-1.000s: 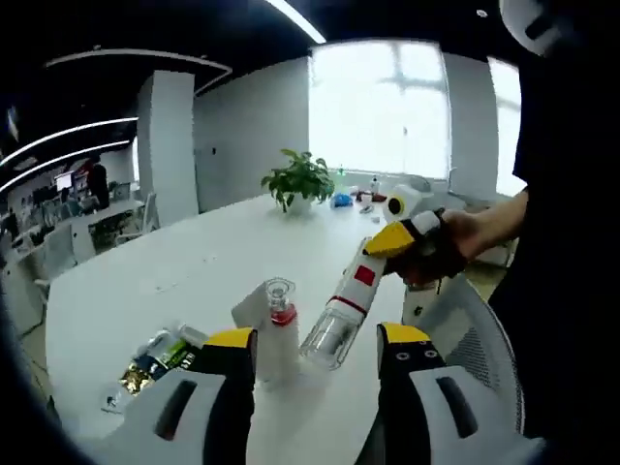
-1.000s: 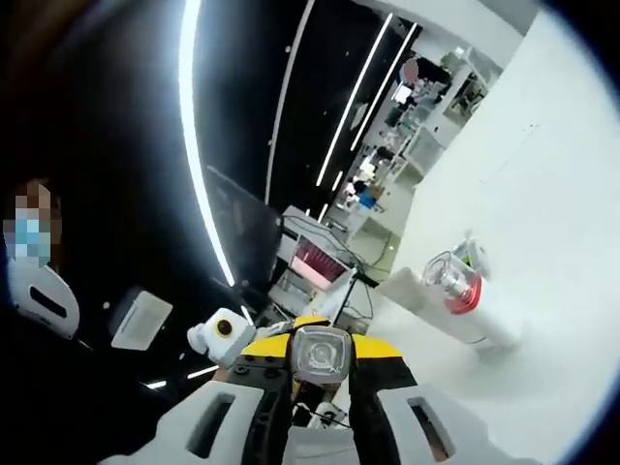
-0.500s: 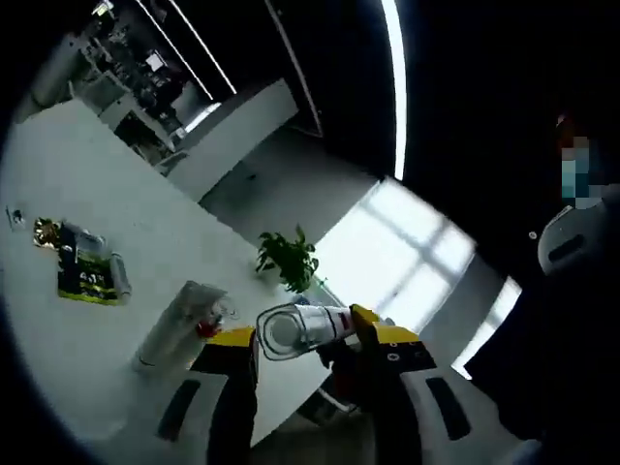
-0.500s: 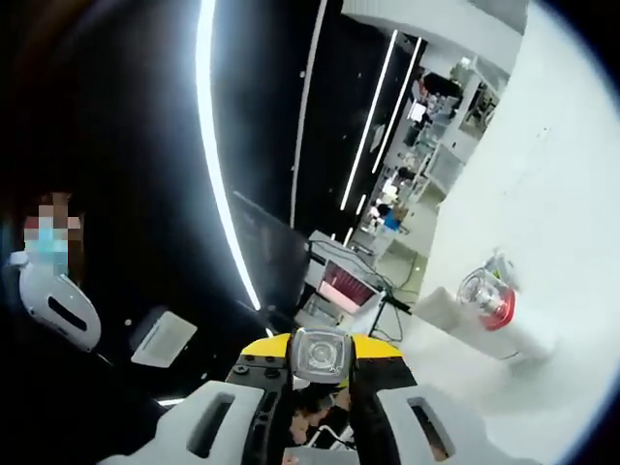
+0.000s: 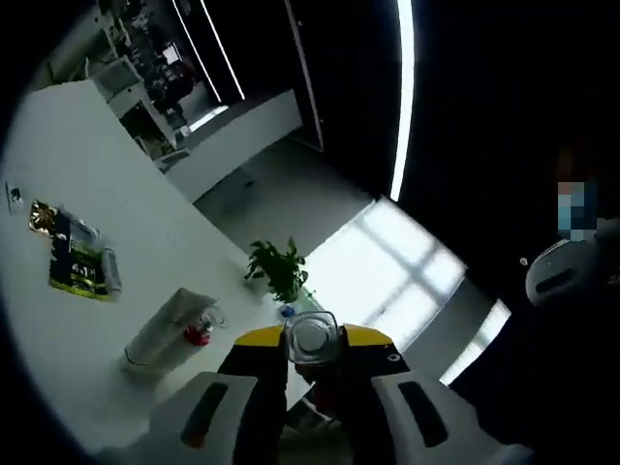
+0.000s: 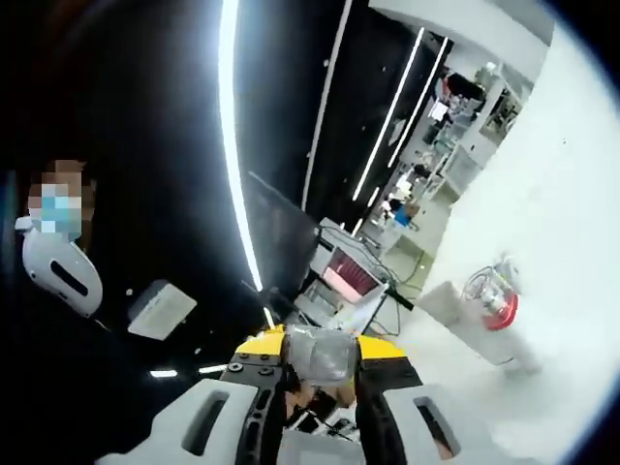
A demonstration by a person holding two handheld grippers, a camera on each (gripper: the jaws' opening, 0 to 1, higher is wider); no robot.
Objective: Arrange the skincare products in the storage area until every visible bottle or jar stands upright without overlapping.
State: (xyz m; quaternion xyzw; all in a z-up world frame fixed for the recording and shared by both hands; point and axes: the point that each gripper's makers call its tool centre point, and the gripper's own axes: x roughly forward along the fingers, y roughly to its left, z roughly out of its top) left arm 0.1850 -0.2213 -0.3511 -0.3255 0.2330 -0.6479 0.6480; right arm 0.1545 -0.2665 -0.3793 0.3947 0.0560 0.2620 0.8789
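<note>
My left gripper (image 5: pixel 312 341) is shut on the round clear end of a bottle (image 5: pixel 312 334), seen end-on between its yellow tips. My right gripper (image 6: pixel 323 353) is likewise shut on a clear bottle end (image 6: pixel 325 351); the rest of that bottle is hidden behind the jaws. A frosted bottle with a clear cap and red collar (image 5: pixel 172 329) rests apart on the white table (image 5: pixel 58 184), to the left of my left gripper. The same frosted bottle (image 6: pixel 482 308) lies to the right of my right gripper on the table (image 6: pixel 572 203).
A green and gold packet (image 5: pixel 79 266) lies on the table farther left. A potted plant (image 5: pixel 278 271) stands at the table's far end by the bright window. Desks and screens (image 6: pixel 344 276) fill the dim office beyond the table edge.
My left jaws have shut on the clear bottle end that lay between them open half a second ago. The right gripper keeps its grip. Both views have rolled slightly.
</note>
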